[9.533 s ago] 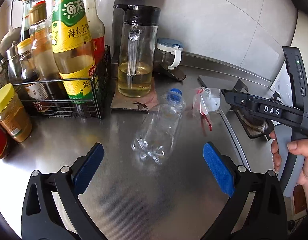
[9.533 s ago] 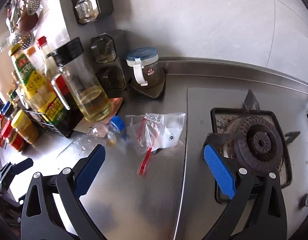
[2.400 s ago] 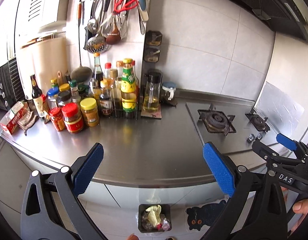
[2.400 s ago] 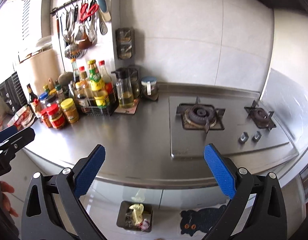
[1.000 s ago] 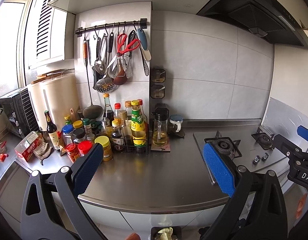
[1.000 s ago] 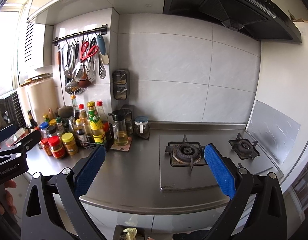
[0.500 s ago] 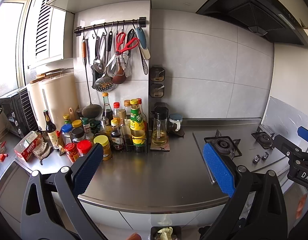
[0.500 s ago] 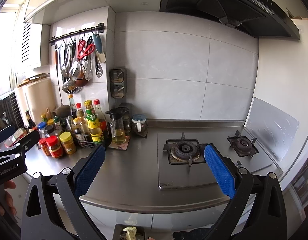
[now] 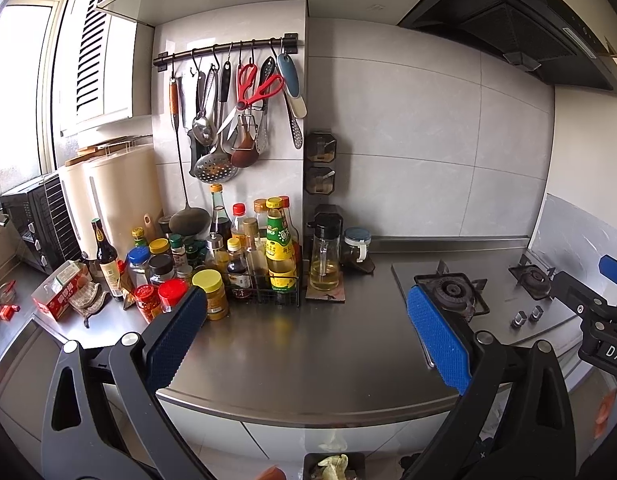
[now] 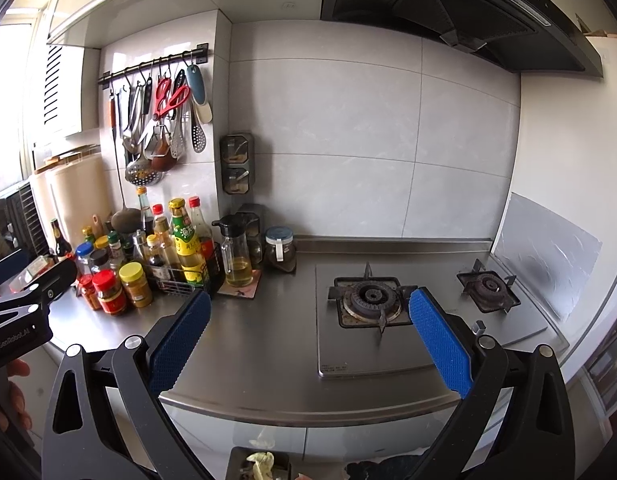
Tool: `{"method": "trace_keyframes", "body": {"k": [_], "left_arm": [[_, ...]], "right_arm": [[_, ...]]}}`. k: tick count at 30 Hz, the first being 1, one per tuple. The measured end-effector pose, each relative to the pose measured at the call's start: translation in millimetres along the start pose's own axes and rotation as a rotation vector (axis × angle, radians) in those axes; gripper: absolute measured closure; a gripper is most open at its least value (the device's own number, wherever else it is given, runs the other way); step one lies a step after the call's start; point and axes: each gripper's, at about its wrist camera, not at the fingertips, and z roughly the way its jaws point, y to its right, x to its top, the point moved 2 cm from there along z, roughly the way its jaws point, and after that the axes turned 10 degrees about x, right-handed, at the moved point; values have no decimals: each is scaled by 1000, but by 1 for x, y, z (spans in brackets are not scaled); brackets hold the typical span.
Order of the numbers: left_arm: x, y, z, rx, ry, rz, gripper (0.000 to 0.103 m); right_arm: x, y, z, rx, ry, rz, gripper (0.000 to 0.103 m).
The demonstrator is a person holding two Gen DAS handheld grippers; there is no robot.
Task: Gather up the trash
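A dark trash bin (image 9: pixel 334 466) with crumpled waste in it stands on the floor below the steel counter (image 9: pixel 300 356); it shows at the bottom edge of both views, bin (image 10: pixel 258 464). My left gripper (image 9: pixel 306 334) is open with nothing between its blue pads, held back from the counter's front edge. My right gripper (image 10: pixel 310 336) is open too and holds nothing. The right gripper (image 9: pixel 600 312) also shows at the right edge of the left wrist view. The left gripper (image 10: pixel 24 300) shows at the left edge of the right wrist view, with a hand under it.
A wire rack of sauce bottles (image 9: pixel 268 264), several jars (image 9: pixel 172 292), an oil jug (image 9: pixel 326 256) and a lidded jar (image 9: pixel 356 246) stand at the counter's back left. A gas hob (image 10: pixel 388 312) fills the right side. Utensils (image 9: pixel 236 120) hang on the wall.
Both views drew a little nearer the counter and tilted slightly up; the bin shows less at the bottom. Both grippers stay open.
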Motion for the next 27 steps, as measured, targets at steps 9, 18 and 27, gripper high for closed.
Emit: {"method": "trace_keyframes", "body": {"k": [9,18,27], "left_arm": [[0,1,1,-2,-7,1,8],[0,3,1,-3,-6,2,8],[1,4,3,-6,-12,6,8]], "right_arm": [[-1,-1,4,2,-5,-2,3],[-3,0,4,0,-6,5,3],[-2,0,4,1,-5,6,3]]}}
